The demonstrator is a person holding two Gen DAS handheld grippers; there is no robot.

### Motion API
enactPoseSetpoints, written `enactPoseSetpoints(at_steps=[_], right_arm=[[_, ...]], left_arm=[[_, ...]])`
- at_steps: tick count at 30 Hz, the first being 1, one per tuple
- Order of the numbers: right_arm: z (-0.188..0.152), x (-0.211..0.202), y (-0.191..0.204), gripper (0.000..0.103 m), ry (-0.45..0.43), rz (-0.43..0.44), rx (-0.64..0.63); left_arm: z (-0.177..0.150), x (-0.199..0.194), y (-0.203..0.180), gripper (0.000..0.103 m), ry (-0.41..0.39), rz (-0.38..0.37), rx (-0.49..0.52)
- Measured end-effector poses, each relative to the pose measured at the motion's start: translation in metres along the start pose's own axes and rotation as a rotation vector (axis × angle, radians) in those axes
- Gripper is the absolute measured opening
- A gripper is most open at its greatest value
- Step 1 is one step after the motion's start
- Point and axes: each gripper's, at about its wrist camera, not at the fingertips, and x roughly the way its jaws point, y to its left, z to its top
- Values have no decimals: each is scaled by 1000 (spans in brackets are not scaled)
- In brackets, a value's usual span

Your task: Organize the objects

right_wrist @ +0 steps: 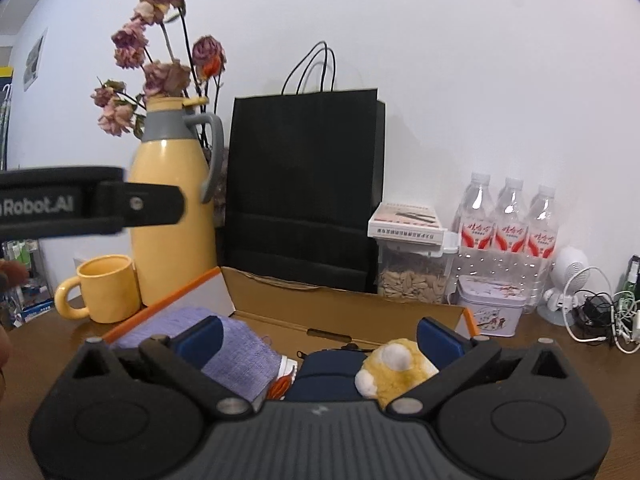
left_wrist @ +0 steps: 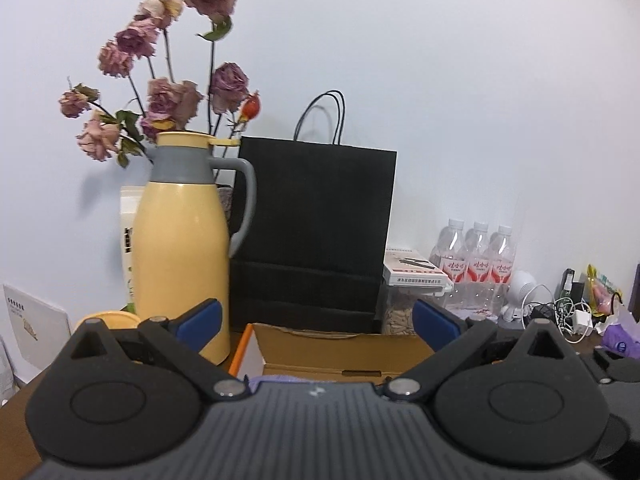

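An open cardboard box (right_wrist: 344, 312) with an orange-edged flap lies on the brown table in front of a black paper bag (right_wrist: 304, 184). In the right wrist view it holds a folded purple cloth (right_wrist: 236, 344), a dark blue pouch (right_wrist: 328, 372) and a yellow plush toy (right_wrist: 396, 368). My right gripper (right_wrist: 318, 334) is open and empty just above these. My left gripper (left_wrist: 316, 318) is open and empty over the box's near edge (left_wrist: 340, 348); a strip of purple cloth (left_wrist: 276, 380) shows below it. The left gripper's body (right_wrist: 80, 204) crosses the right view at left.
A yellow thermos jug (left_wrist: 182, 248) with dried roses (left_wrist: 168, 80) behind it stands left of the bag. A yellow mug (right_wrist: 104, 288) sits beside it. Right of the bag are a seed jar (right_wrist: 412, 276) with a box on top, a tin (right_wrist: 492, 310), three water bottles (right_wrist: 508, 224), a white fan and cables (right_wrist: 600, 316).
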Motion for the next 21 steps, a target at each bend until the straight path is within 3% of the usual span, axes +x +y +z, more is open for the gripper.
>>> enactPoseSetpoints(at_steps=[10,21], right_arm=[[-12,-68,0,103,19,-5,35],[-47,-113,14,103,136,-11,40]], left_arm=[[-17,-50,13,103,105,-3,37],[-70,-96,31,103,296,8,35]])
